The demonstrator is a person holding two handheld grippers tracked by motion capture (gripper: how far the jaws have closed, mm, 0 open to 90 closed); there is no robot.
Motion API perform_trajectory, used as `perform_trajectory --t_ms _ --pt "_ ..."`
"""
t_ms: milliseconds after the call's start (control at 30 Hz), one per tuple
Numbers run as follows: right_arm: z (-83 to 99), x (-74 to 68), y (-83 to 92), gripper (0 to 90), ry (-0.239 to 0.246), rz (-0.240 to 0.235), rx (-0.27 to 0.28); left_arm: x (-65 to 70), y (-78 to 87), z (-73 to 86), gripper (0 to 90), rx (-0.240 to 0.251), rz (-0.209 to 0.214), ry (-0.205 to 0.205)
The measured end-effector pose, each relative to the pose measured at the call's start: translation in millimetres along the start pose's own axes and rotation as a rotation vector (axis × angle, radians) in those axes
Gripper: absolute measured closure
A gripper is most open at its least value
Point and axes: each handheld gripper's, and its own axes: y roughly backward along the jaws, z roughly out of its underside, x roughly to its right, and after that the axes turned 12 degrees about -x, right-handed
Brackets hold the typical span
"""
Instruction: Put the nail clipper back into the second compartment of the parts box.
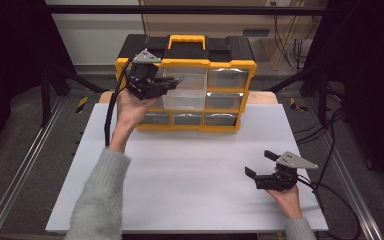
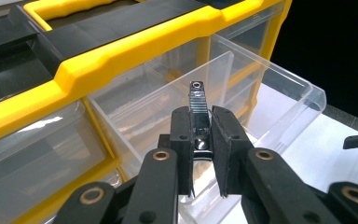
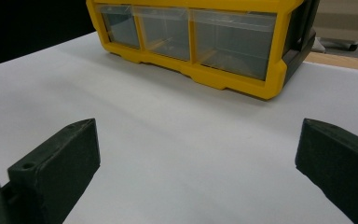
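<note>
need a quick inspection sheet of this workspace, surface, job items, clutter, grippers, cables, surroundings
surface: white table top, bare in front of the organizer.
job's things: yellow and black drawer organizer upright at the far edge; one clear drawer pulled out; small metal part held above that drawer.
clutter: nothing seen.
grippers: left gripper shut on the metal part, over the open drawer; right gripper open, holding nothing, low over the table at the near right.
cables: black cable trails from the left gripper; another runs off the table's right side.
surroundings: dark floor, metal rails and black frame posts around the table.
</note>
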Motion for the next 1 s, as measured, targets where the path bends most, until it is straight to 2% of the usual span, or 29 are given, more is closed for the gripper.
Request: perform_trajectory --t_ms 400,533,600,733,933,1000 --pt "-0.3 -0.1 0.8 0.5 -0.006 -0.003 0.001 -3.5 -7.0 -1.8 78.2 -0.023 0.001 0.015" --pt "-0.3 -0.2 0.7 0.5 -0.006 -0.004 0.001 -3.4 -7.6 -1.7 77.0 -0.020 -0.014 0.013" --pt "-0.3 0.1 0.7 0.5 -0.004 -0.001 0.002 -2.8 -6.5 -1.9 69.8 -0.008 -0.014 0.009" --pt "-0.3 -0.2 0.5 0.5 -0.007 -0.004 0.003 -1.1 -2.4 -1.7 69.3 0.009 -0.039 0.001" --pt "-0.3 -0.1 0.7 0.5 -0.006 -0.003 0.001 -1.7 7.9 -0.6 60.2 0.048 -0.048 0.007" --pt "-0.3 0.0 0.5 0.5 -0.004 -0.002 0.001 -1.3 12.4 0.1 53.6 0.059 -0.048 0.003"
